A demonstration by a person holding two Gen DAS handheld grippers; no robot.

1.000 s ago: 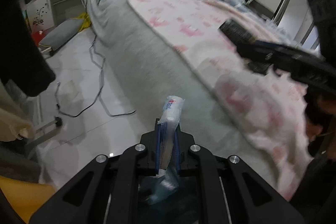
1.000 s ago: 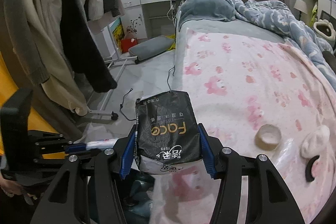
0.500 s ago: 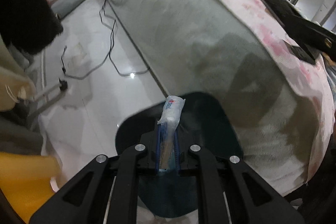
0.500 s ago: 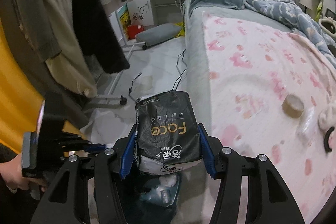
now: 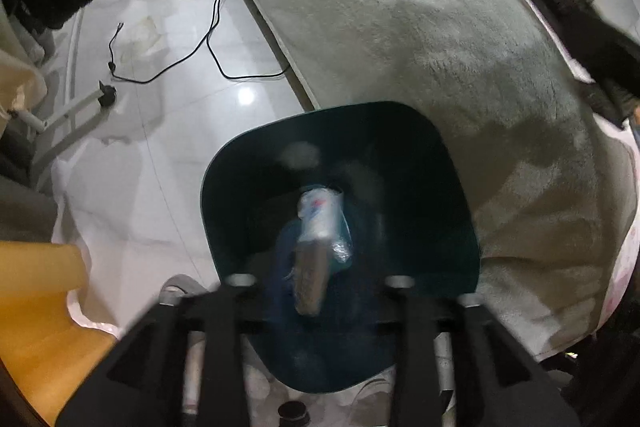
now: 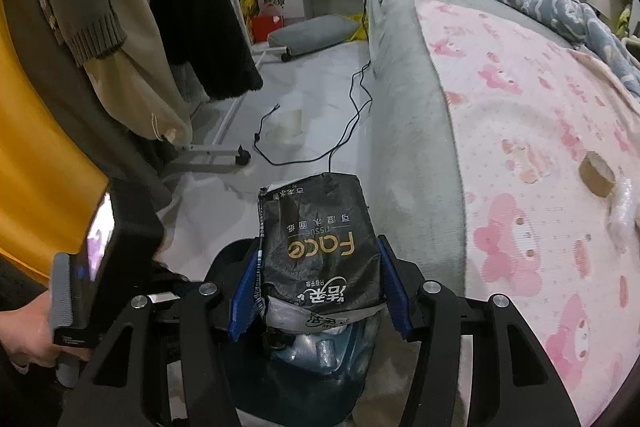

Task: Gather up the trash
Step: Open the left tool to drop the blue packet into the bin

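wrapper (image 5: pixel 320 223) over bin (image 5: pixel 460 211) | left gripper (image 5: pixel 316 283) opening | right gripper (image 6: pixel 320 291) clamps tissue pack (image 6: pixel 318 247)

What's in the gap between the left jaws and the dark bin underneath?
In the left wrist view, a small wrapper sits between the opening jaws of the left gripper, over the bin mouth; nothing else.

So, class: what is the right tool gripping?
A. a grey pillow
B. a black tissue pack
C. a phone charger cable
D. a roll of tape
B: the right tool has its blue pads pressed on both sides of the black tissue pack, above the dark bin.
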